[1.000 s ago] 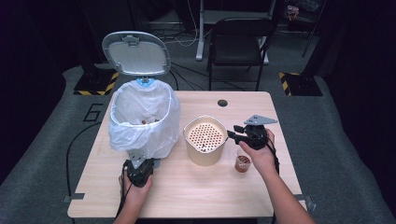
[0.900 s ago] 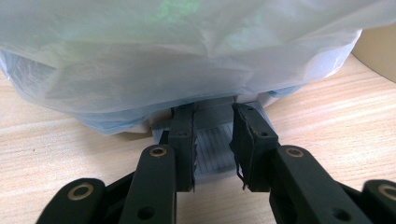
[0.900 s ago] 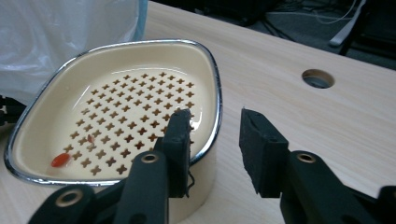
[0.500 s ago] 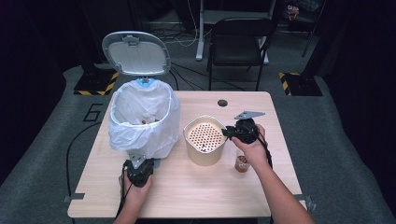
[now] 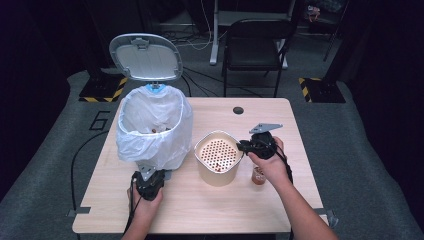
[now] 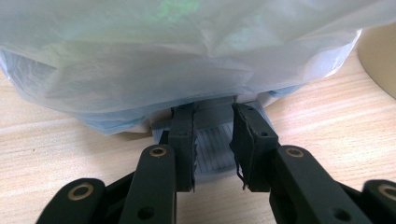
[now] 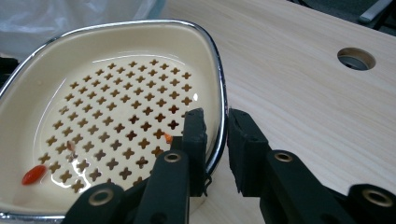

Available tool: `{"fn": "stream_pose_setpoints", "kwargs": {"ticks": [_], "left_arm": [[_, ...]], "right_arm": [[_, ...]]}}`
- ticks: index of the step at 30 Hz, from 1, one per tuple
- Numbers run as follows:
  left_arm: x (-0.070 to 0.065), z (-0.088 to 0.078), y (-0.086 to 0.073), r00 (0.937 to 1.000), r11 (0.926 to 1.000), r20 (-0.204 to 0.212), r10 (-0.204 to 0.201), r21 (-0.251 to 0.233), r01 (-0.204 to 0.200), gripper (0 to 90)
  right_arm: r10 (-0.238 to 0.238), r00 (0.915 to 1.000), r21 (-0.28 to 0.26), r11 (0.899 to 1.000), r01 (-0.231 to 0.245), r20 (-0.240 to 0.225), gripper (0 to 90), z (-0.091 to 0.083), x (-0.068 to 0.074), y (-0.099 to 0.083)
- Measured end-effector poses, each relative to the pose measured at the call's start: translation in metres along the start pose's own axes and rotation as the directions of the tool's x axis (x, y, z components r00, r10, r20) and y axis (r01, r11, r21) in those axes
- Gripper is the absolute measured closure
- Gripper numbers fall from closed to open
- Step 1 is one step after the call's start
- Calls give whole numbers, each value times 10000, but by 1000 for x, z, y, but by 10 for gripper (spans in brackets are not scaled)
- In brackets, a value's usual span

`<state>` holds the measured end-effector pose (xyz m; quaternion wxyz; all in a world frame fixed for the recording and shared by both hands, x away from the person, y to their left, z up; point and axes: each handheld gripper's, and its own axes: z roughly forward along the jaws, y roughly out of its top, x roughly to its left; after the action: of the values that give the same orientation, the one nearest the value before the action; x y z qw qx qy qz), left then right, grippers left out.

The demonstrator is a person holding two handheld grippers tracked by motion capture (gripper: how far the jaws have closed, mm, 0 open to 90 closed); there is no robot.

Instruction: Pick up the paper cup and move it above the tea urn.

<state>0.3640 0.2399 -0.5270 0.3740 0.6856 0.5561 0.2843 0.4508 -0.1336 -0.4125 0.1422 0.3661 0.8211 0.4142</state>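
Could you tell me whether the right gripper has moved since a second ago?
Yes. The right gripper has shifted left, away from the small jar, onto the cream strainer pot's rim; its jaws just closed there.

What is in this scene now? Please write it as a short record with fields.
surface: wooden table
bin: lid open, white bag inside, at table's left
left tool: shut on the bin's grey pedal
strainer: cream, perforated floor, a few red bits inside, beside the bin
right tool: shut on the strainer's rim, one jaw inside and one outside; jaws have just been closing
jar: small, by the right hand, near the strainer
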Motion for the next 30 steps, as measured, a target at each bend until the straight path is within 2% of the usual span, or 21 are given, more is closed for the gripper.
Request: {"fn": "stream_pose_setpoints", "kwargs": {"ticks": [5,14,15,16,19,20,21,23,24,27,30], "left_arm": [[0,0,0,10000,10000,0,-3,-7,3,697],[0,0,0,10000,10000,0,16,2,-16,697],[0,0,0,10000,10000,0,13,1,-13,697],[0,0,0,10000,10000,-1,14,3,-14,697],[0,0,0,10000,10000,2,7,0,-7,697],[0,0,0,10000,10000,2,7,0,-7,697],[0,0,0,10000,10000,2,4,-1,-4,697],[0,0,0,10000,10000,6,0,4,0,697],[0,0,0,10000,10000,6,0,4,0,697],[0,0,0,10000,10000,3,-2,0,2,697],[0,0,0,10000,10000,2,-2,0,2,697]], "right_arm": [[-16,9993,-108,9999,12,-366,794,-7,8,-8],[-364,9962,-106,9993,357,-793,803,-19,17,-19],[-362,9957,-240,9991,342,-852,709,-22,18,-21],[-354,9963,-465,9984,319,-779,653,-24,18,-21],[-192,9975,-847,9963,135,-679,541,-31,16,-21],[-192,9975,-847,9963,135,-679,541,-31,16,-21],[-55,9990,-1087,9941,5,-452,463,-36,14,-22],[57,9994,-1227,9924,-98,-339,402,-40,11,-24],[57,9994,-1227,9924,-98,-339,402,-40,11,-24],[168,9999,-1416,9898,-162,37,306,-49,4,-33],[195,9994,-1464,9891,-153,269,264,-53,1,-41]]}}
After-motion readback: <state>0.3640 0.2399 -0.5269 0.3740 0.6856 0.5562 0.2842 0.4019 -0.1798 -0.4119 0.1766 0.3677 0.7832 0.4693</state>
